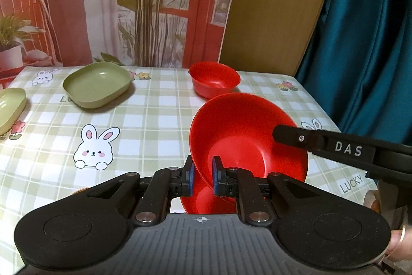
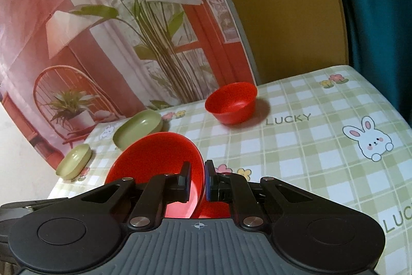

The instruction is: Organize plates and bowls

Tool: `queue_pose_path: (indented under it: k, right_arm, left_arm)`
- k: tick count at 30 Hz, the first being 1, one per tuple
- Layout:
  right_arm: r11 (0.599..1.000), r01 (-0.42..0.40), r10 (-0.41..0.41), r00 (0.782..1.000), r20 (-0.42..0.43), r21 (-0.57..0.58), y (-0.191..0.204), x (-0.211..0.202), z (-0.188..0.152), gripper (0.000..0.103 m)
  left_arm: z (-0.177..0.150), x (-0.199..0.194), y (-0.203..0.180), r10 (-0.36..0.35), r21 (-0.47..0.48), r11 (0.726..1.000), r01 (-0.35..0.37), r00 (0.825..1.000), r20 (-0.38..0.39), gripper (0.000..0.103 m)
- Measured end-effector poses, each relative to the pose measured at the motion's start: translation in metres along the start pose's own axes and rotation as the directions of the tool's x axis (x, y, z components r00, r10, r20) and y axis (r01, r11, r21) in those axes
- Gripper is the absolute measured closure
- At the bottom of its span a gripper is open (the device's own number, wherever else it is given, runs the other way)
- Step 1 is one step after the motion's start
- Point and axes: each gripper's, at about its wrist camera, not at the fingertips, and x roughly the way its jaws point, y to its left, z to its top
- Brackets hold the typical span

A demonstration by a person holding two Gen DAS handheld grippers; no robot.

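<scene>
- Mid-carry, by the look of it: large red bowl [image 1: 247, 135] lifted off the tablecloth [image 1: 144, 125] and tilted, held from two sides at once.
- Left claw [image 1: 203, 178] clamped on the bowl's near rim, blue pads [image 1: 215, 179] pressing either side of the thin wall.
- Right claw [image 2: 197, 178] likewise clamped on the same bowl [image 2: 154, 159], at its right-hand rim; seen in the left view as a black finger [image 1: 322, 143] reaching in from the right.
- Second patch of red low behind the claws in both views; whether another bowl underneath or the held bowl's own underside, cannot tell.
- Small red bowl [image 1: 213, 80] upright near the far edge of the table, apart from the held one and straight beyond it.
- Two green plates [image 1: 97, 84] off to the far left, the smaller one [image 1: 11, 107] at the table's left edge; untouched and well apart from the red things.
- Likely aim: pairing red with red, so carrying the big bowl toward the small one.
- Next move calls for levelling the tilted bowl, keeping both grips matched so the rim does not twist, then lowering beside or under the small bowl before letting go.
- Risk: thin slick rim slipping from the pads if one hand leads the other.
</scene>
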Motion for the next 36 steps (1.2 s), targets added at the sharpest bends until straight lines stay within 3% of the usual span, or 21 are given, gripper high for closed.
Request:
queue_pose_path:
  k: [4,15,36]
  right_arm:
    - [1.0,0.008,-0.008,1.0,-0.012,0.002,0.0,0.001,-0.006,0.091]
    - [0.998,0.037,-0.039,0.997,-0.06,-0.042,0.006,0.014,-0.02,0.091]
    - [0.999,0.04,-0.04,0.996,-0.085,-0.003,-0.012,0.028,-0.027,0.09]
  left_arm:
    - [-0.002,-0.001,-0.002,0.008,0.013,1.0,-0.008,1.0,0.012,0.089]
    - [-0.011,0.015,0.014,-0.021,-0.066,0.998,0.016,0.997,-0.068,0.089]
    - [-0.014,0.032,0.009,-0.012,-0.034,0.999,0.009,0.993,-0.114,0.089]
